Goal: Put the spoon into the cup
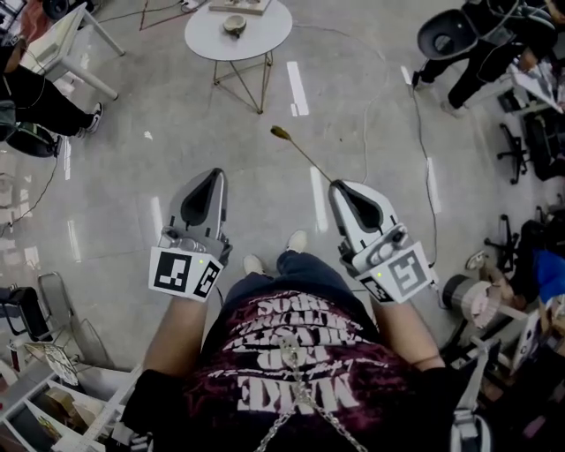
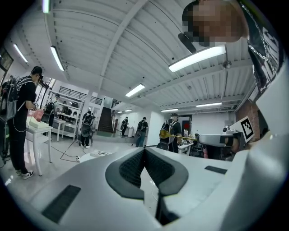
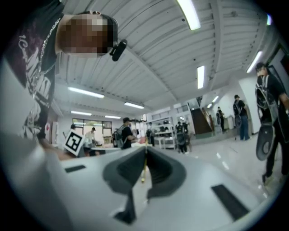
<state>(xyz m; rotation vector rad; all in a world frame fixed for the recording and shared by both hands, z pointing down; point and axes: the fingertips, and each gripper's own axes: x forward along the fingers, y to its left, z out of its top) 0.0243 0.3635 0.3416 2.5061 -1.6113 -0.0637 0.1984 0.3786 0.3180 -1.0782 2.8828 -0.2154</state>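
spoon (image 1: 303,154) in right gripper (image 1: 338,186), cup (image 1: 235,25) on round table (image 1: 205,37)

Large open lab hall: glossy floor (image 1: 177,132), ceiling strip lights (image 2: 197,57), shelving (image 2: 67,112), office chairs (image 1: 446,33), trailing cables (image 1: 418,124).

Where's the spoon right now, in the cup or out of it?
Out. The right gripper is shut on the spoon, holding it over the floor, well short of the cup on the round table.
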